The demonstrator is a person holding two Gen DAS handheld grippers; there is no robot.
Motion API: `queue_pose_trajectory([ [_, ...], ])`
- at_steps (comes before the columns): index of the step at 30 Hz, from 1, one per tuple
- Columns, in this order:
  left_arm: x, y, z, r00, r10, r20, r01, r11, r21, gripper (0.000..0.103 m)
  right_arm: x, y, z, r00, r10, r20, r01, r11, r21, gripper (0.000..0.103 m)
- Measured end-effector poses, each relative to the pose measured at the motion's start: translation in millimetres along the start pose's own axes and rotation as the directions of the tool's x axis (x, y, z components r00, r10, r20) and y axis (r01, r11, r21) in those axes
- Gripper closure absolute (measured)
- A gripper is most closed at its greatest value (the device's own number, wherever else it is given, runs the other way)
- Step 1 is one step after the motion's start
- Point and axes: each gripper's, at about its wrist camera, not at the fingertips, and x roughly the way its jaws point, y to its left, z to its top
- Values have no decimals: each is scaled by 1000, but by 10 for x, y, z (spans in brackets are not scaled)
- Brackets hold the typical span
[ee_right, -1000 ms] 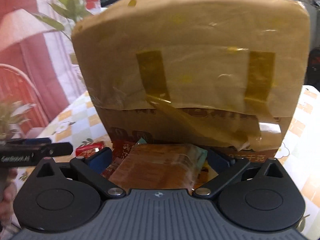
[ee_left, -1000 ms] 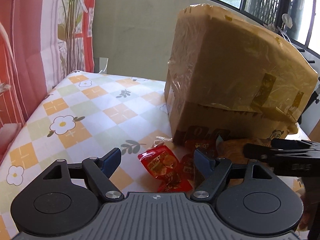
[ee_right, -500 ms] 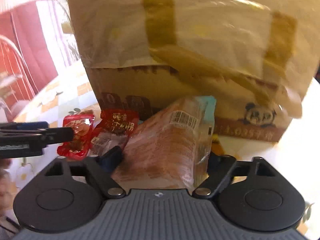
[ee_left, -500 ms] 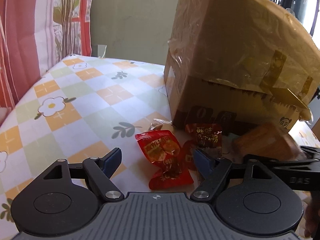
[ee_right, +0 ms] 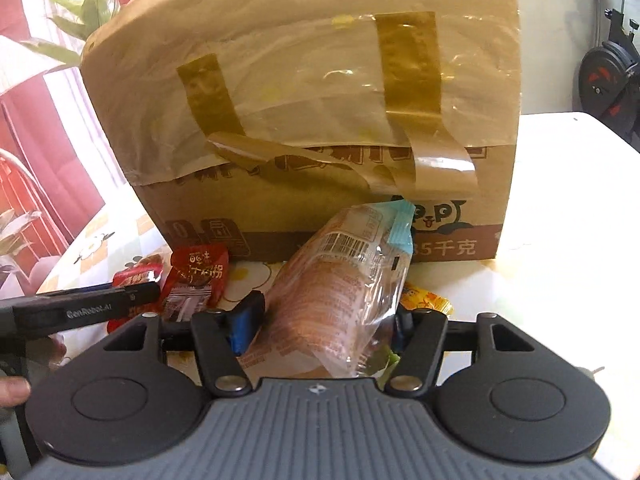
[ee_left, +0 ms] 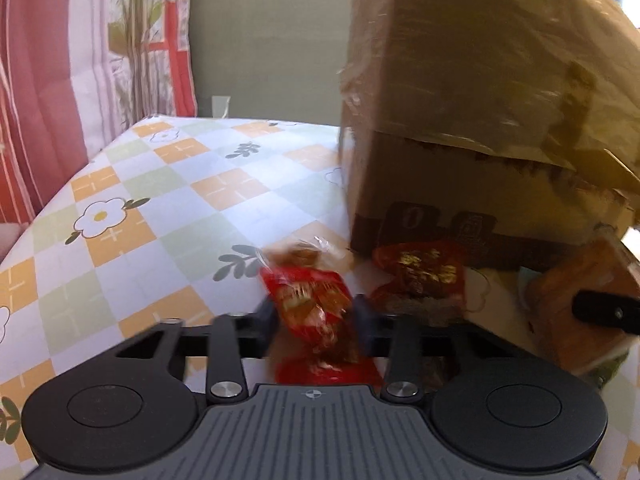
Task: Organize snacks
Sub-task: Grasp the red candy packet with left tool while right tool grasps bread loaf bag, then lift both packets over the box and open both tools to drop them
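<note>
Jaws just closed on two snacks.
L gripper [ee_left: 316,316] clamps red pkt [ee_left: 310,304], R gripper [ee_right: 320,322] clamps bread bag [ee_right: 340,292]; both ready to lift.

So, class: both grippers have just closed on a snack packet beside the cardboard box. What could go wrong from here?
1. The left gripper pinches a crinkly red packet near its middle; the contents might get crushed.
2. The right gripper squeezes a soft clear-wrapped pastry, which might deform.
3. Both work close together by the cardboard box, so lifting could cause a bump.
</note>
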Motion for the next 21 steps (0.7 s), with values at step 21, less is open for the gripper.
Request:
queue_pose_trajectory([
  [21,-759,-121,-153,994,-76,74,75,997,25,84,-471,-200,-8,993,111,44,-116,985,125,60],
])
